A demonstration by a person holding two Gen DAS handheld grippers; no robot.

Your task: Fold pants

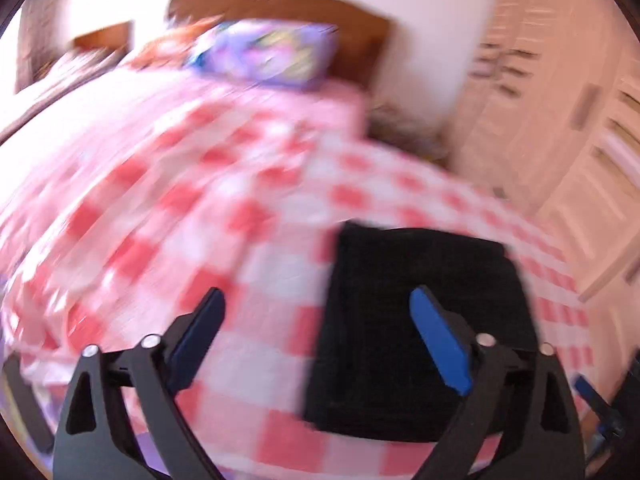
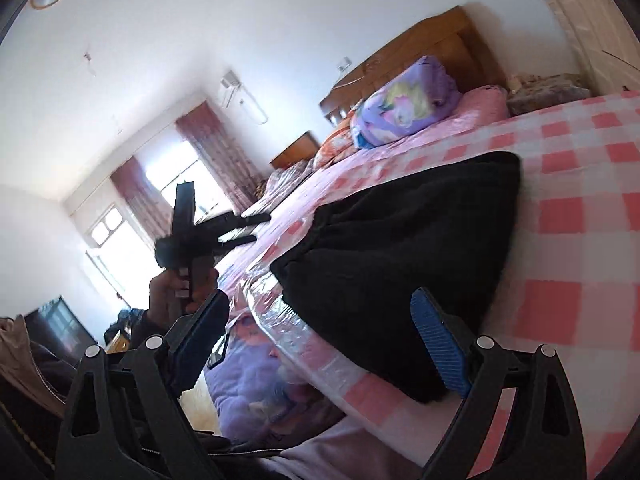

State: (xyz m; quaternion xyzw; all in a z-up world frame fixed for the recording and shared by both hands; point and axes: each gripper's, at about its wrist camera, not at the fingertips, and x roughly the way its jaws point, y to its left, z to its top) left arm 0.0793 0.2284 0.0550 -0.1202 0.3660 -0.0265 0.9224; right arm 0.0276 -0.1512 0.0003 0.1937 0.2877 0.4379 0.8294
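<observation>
The black pants (image 1: 420, 320) lie folded into a compact rectangle on the red-and-white checked bedspread (image 1: 180, 208); the left wrist view is motion-blurred. My left gripper (image 1: 316, 304) is open and empty, above the bed, with its right finger over the pants. In the right wrist view the pants (image 2: 400, 248) lie near the bed's front edge. My right gripper (image 2: 320, 312) is open and empty, just in front of the pants. The left gripper (image 2: 224, 228) also shows there, held up in a hand off the bed's left side.
A purple printed pillow (image 2: 404, 104) and a wooden headboard (image 2: 424, 48) are at the far end of the bed. A purple quilt (image 2: 248, 392) hangs below the bed edge. White wardrobe doors (image 1: 560, 128) stand at the right. A window with curtains (image 2: 160, 200) is far left.
</observation>
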